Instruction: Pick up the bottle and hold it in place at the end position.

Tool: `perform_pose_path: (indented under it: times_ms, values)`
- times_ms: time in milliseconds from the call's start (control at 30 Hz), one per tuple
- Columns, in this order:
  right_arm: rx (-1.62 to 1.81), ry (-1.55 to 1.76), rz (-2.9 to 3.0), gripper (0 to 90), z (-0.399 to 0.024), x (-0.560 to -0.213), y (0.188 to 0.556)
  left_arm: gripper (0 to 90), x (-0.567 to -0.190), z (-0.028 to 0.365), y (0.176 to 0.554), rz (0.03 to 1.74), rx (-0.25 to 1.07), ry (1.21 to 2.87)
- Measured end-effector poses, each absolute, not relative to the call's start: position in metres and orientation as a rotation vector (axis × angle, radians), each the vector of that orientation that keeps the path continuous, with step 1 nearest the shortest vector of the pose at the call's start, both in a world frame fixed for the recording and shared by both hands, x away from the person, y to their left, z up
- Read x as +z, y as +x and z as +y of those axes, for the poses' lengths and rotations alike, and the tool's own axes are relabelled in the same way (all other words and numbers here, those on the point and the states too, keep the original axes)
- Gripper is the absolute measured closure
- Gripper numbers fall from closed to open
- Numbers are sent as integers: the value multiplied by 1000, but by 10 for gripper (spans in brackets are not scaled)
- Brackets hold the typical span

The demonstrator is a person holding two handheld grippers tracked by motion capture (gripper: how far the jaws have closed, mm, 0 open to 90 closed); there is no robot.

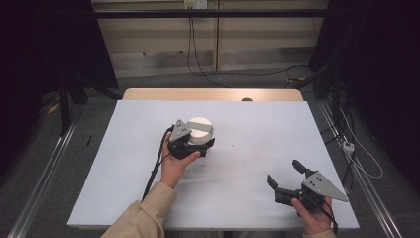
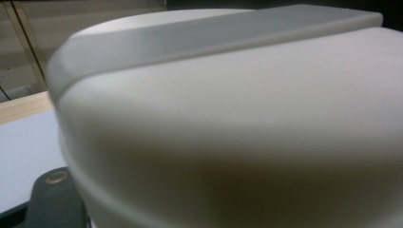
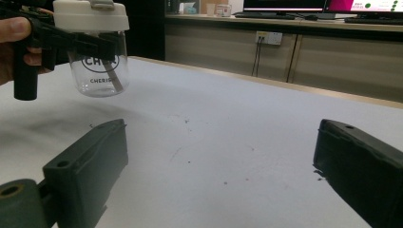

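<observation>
"Jar (image 1: pixel 200 130) from the high view: where is it?" asks the first.

"Near the middle of the table (image 1: pixel 247 114), a little left. The left gripper (image 1: pixel 200 146) comes at it from the person's side, its jaws on either side of the jar under the white lid. The right gripper (image 1: pixel 284 171) sits well apart at the near right corner, jaws spread, nothing between them."

"And the left gripper view?"

"The lid (image 2: pixel 228 118) sits right against the lens, with one black jaw at the bottom left. It is too close to judge the pinch from there."

"Then the right gripper view?"

"That one settles it. The left gripper (image 3: pixel 71 42) pinches the clear jar (image 3: pixel 97 71) just below its lid (image 3: pixel 90 14), and something thin stands inside. The right gripper (image 3: pixel 218 156) has its jaws wide over bare table. Whether the jar's base rests on the table or hangs just above it cannot be told."

"So how far along?"

"By the look of it, the grasp is done and little else. The lid is on, the free gripper has not come near, and whatever moving or opening is meant seems yet to come."
</observation>
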State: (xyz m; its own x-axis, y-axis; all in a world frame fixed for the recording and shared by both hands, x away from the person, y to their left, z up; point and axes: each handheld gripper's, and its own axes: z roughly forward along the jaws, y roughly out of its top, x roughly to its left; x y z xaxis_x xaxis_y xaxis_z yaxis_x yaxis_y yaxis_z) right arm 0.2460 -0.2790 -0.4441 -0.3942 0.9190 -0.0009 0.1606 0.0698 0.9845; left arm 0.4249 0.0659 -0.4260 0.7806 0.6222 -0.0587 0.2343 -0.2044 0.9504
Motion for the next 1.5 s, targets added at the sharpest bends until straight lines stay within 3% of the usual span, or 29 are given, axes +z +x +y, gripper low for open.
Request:
perform_pose_path:
  times_ms: [1500]
  values:
    - [1380, 1095, 1666, 36, -281, -447, 248, 186, -449, 36, 461, 620, 428, 1828]
